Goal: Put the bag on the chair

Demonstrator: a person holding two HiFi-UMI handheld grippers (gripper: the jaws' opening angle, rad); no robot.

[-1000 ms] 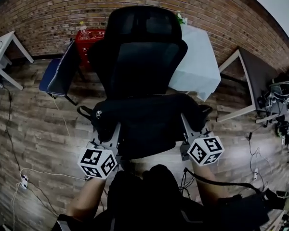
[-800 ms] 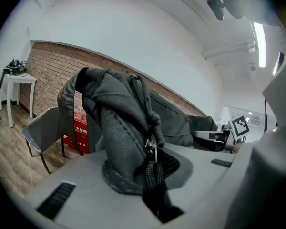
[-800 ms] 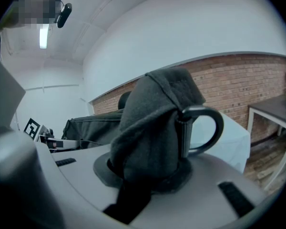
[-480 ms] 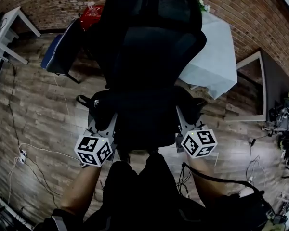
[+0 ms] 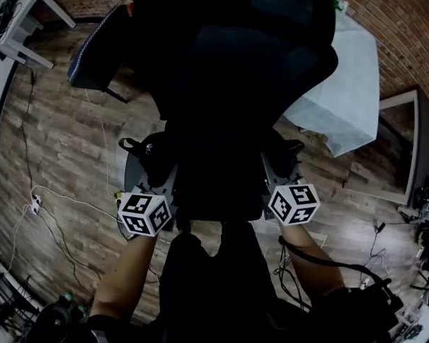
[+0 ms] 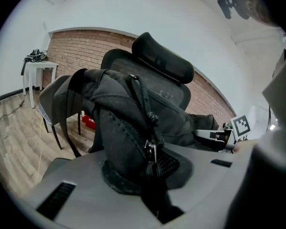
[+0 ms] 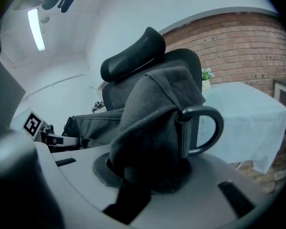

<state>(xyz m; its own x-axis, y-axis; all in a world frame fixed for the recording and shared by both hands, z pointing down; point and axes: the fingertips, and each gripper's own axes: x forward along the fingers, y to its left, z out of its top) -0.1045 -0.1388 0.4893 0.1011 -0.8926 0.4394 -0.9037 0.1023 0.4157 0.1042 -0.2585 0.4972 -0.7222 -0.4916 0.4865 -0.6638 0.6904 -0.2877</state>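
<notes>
Head view: the black bag (image 5: 156,161) is held stretched crosswise between the two grippers, low at the front of the black office chair (image 5: 236,56). Whether it rests on the seat can't be told, as that area is v. dark. The bag's L end is clamped by the left gripper (image 5: 166,181) and its R end by the right gripper (image 5: 269,171). A marker cube (image 5: 144,214) is carried on each, and a forearm (image 5: 125,277) is seen behind each cube. A strap loop (image 5: 129,147) hangs off the bag's L end.

Left gripper view: the jaws are closed on a fold of bag fabric, w/ a zip pull (image 6: 150,152) dangling right at the pinch. The chair's headrest (image 6: 163,61) is seen behind the bag. A side chair (image 6: 57,97) stands further back, w/ a red crate (image 6: 88,122) on the floor beyond its legs and a small white table (image 6: 38,67) by the brick wall (image 6: 78,46).

Right gripper view: the jaws are closed on the bag's other end, fabric bunched between them. A dark D-ring (image 7: 207,128) sticks out from that bunch to the R. A table under a white cloth (image 7: 243,113) stands beyond the chair.

Cables (image 5: 46,206) are strewn on the wood floor (image 5: 57,141) to the L.
</notes>
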